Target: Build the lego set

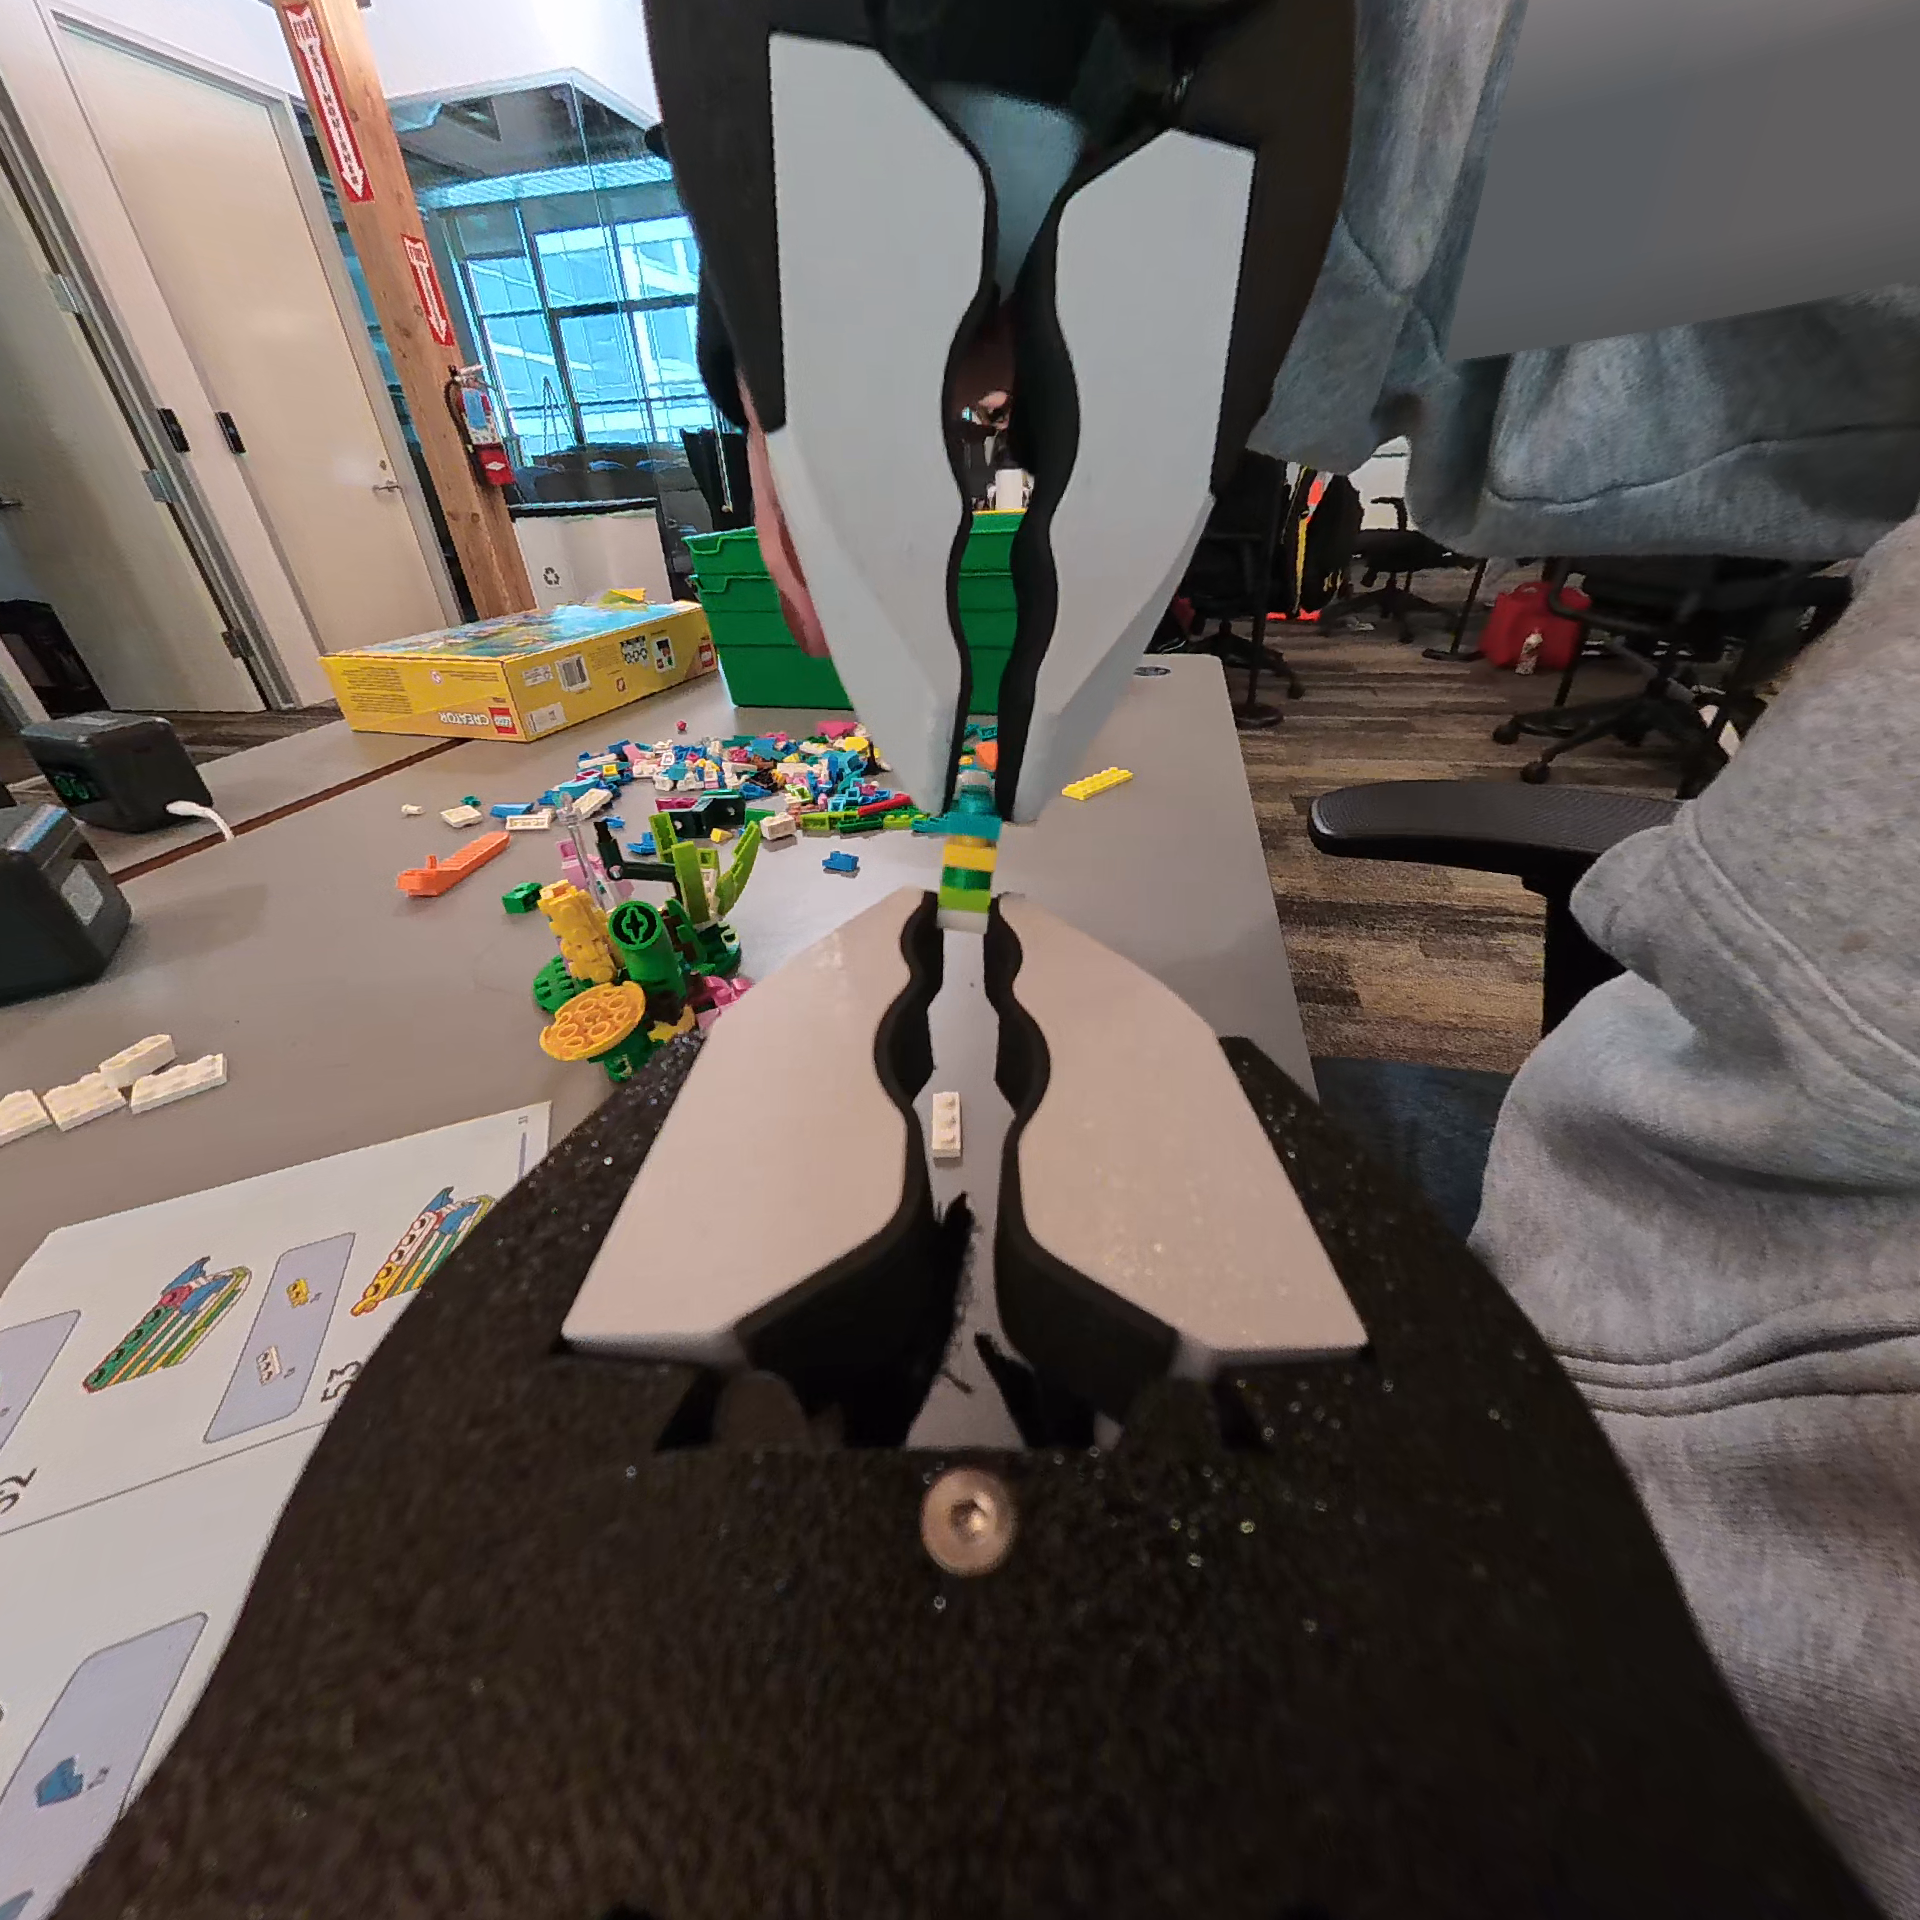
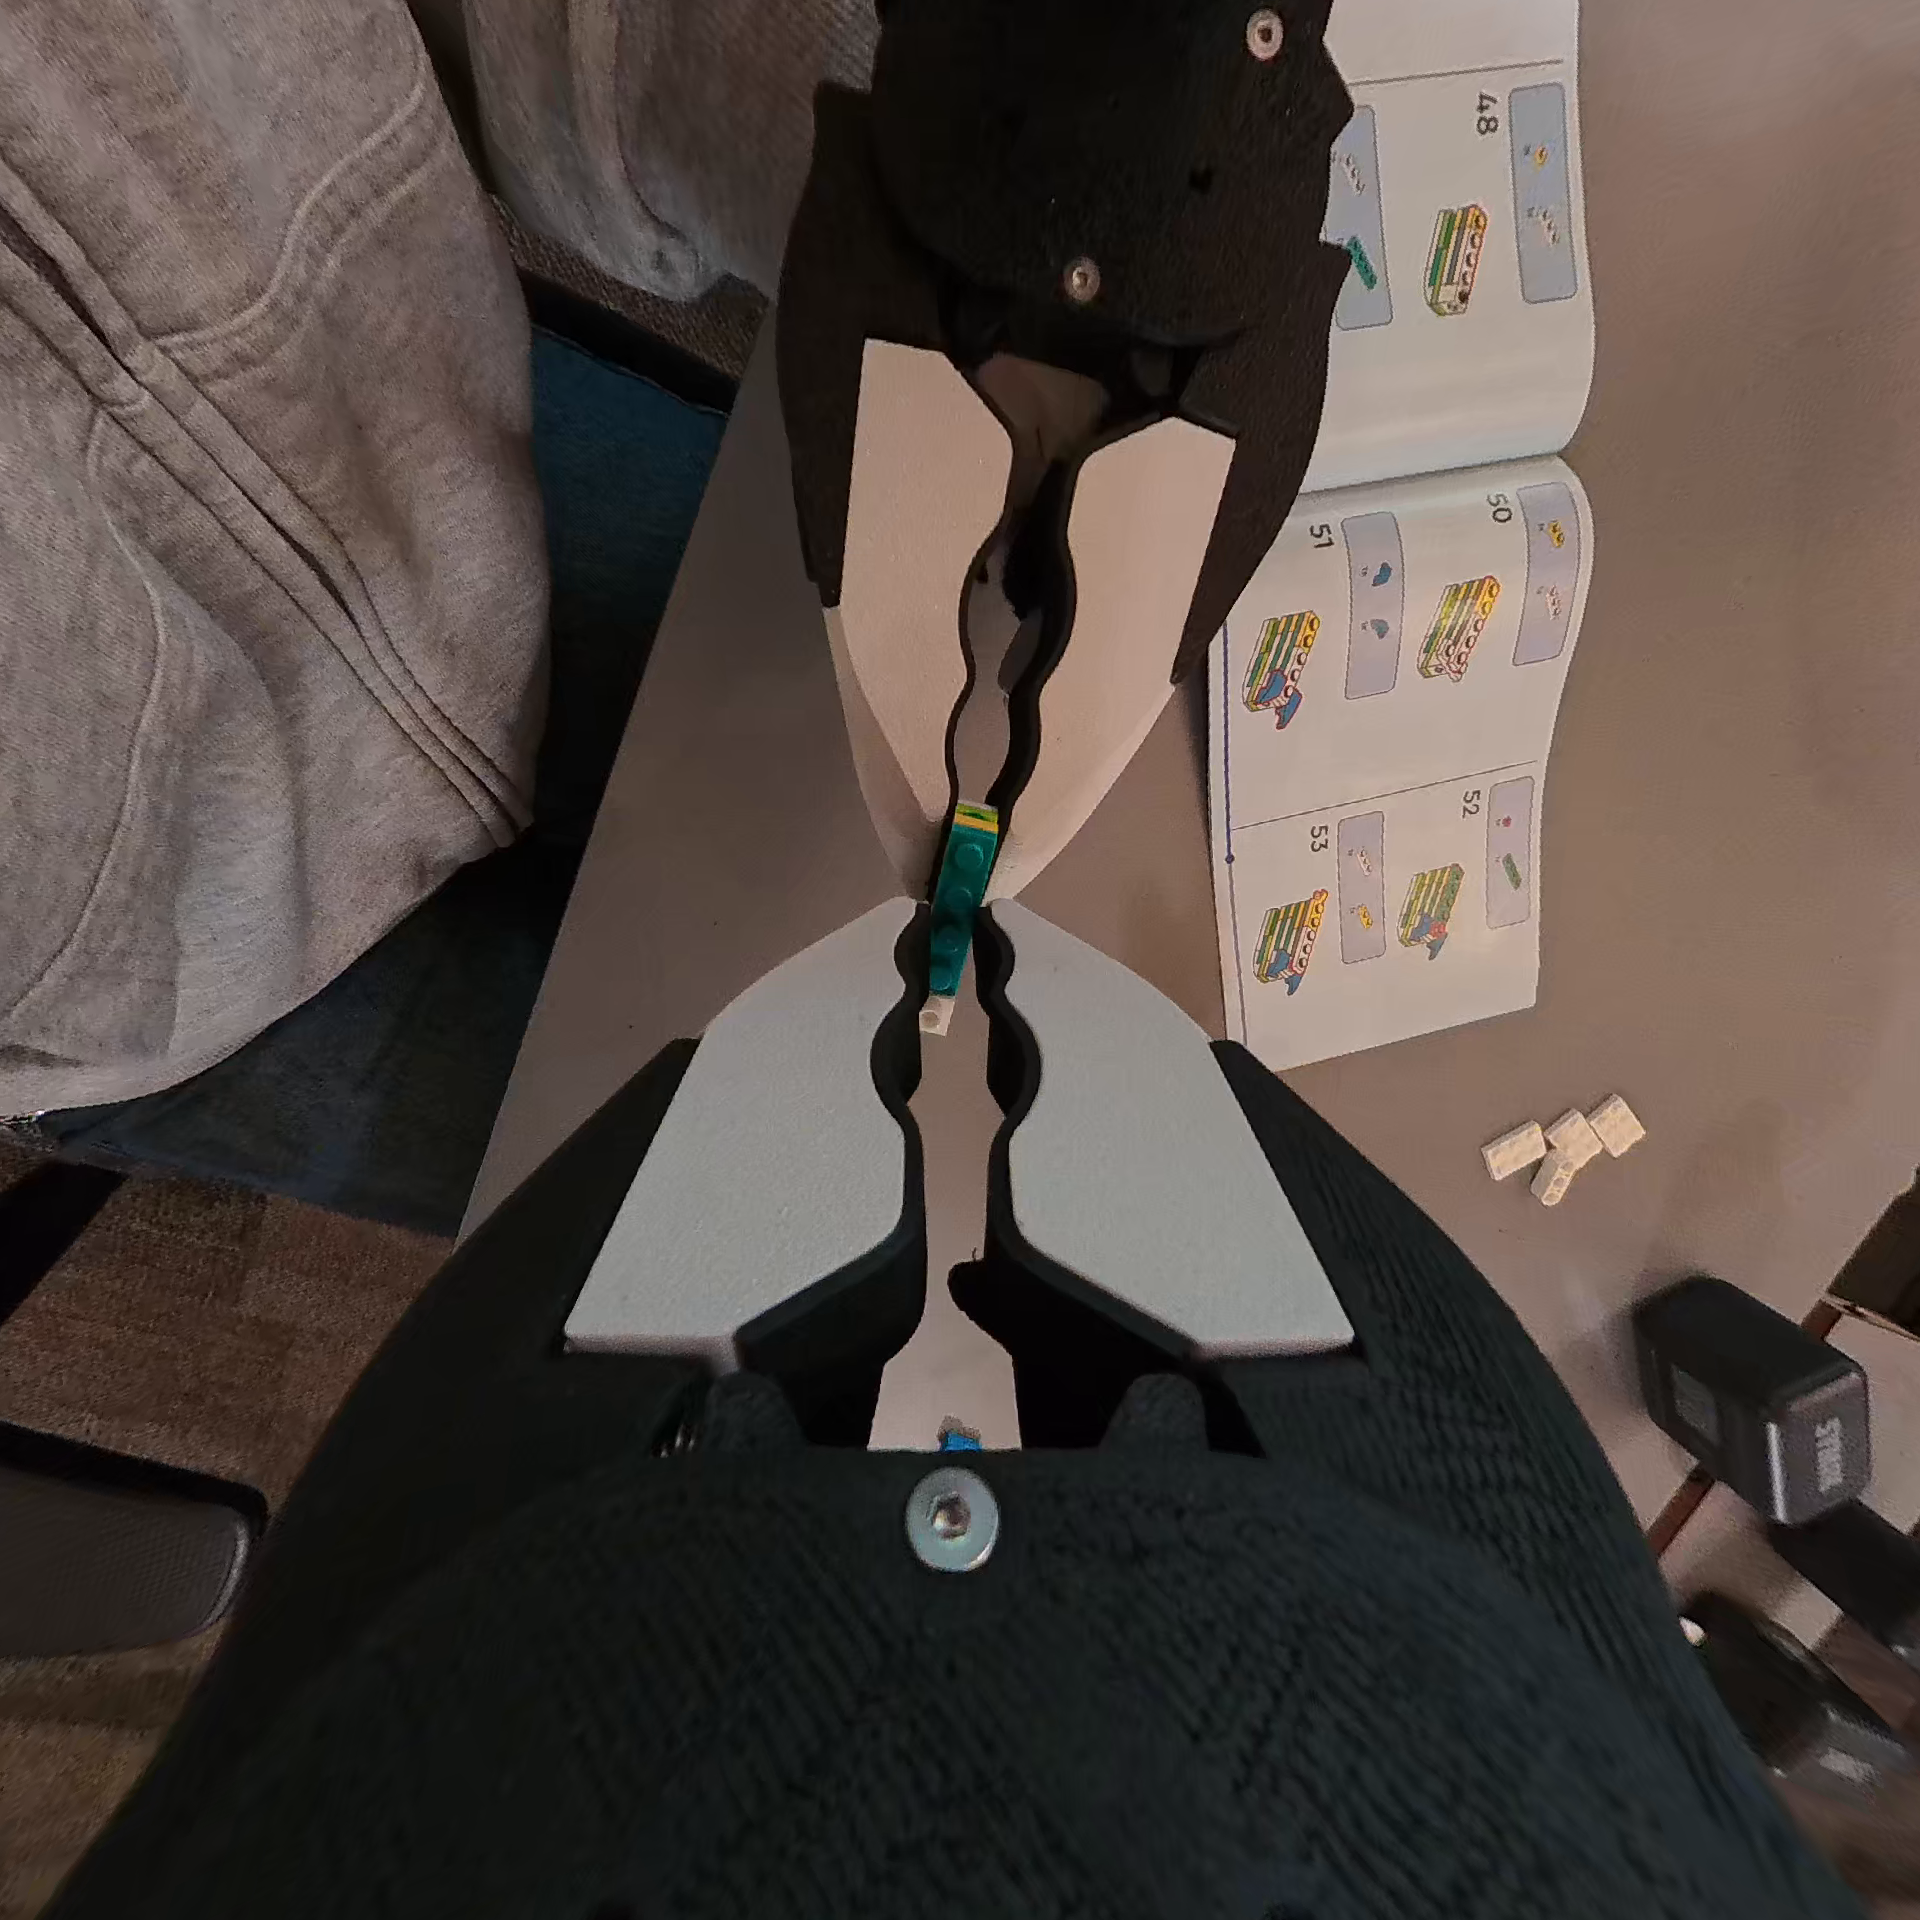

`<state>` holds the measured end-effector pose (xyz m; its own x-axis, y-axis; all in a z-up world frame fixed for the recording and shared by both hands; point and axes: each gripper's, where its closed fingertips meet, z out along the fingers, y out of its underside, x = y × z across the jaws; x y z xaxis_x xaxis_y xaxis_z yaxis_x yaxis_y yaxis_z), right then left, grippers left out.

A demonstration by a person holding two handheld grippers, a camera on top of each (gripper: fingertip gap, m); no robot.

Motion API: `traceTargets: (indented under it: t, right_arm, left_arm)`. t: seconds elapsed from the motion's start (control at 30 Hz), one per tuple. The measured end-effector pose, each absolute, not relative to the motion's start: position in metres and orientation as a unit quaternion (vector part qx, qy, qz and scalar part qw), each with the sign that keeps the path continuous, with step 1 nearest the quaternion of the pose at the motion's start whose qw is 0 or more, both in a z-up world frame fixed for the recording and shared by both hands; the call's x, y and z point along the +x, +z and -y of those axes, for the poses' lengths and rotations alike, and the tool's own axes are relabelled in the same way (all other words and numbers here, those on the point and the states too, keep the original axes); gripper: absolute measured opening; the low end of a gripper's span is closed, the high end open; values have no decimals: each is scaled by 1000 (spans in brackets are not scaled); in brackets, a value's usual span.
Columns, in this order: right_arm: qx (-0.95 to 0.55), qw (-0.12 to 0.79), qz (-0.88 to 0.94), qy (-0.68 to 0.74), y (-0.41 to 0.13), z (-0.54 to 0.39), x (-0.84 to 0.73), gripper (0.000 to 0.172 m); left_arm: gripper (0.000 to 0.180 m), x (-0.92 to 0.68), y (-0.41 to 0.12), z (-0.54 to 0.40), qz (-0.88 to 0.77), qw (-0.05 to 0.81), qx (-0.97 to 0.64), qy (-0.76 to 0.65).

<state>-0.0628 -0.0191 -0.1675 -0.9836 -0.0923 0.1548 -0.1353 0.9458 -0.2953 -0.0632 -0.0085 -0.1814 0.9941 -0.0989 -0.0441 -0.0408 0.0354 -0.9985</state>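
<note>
A small stack of bricks (image 1: 968, 871), layered white, green, yellow and teal, hangs above the grey table (image 1: 312, 966), held between my two grippers. In the left wrist view my left gripper (image 1: 966, 920) is shut on the stack's white lower end. My right gripper (image 1: 972, 808) comes down from above and pinches the teal top. In the right wrist view my right gripper (image 2: 951, 920) is shut on the studded teal plate (image 2: 958, 894), and the left gripper (image 2: 968, 831) pinches the stack's far end. A white plate (image 1: 947, 1122) lies on the table under my left fingers.
An open instruction booklet (image 2: 1403, 727) lies beside the grippers. A pile of loose bricks (image 1: 748, 779), a built plant model (image 1: 623, 956), an orange piece (image 1: 452, 862), white bricks (image 2: 1564, 1143), a yellow box (image 1: 520, 675) and green bins (image 1: 758, 613) share the table. A person in a grey hoodie (image 1: 1714, 1143) sits at the table edge. Only a small space, under 4 cm, lies between the two pairs of fingers.
</note>
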Motion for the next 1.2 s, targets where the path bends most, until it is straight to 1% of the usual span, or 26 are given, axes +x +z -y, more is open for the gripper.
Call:
traceTargets:
  t: [0.03, 0.43, 0.6, 1.2]
  right_arm:
    - [55, 68, 985, 152, -167, 19, -63, 7]
    - [26, 59, 988, 144, -171, 17, -64, 7]
    - [7, 52, 988, 147, -172, 18, -64, 9]
    - [-3, 64, 987, 148, -172, 18, -67, 9]
  left_arm:
    - [7, -63, -181, 8, -51, 718, -694, -20]
    - [8, -64, -184, 7, -51, 711, -702, -13]
    - [7, -64, -184, 7, -49, 712, -701, -12]
    - [8, -67, -184, 6, -40, 711, -702, -11]
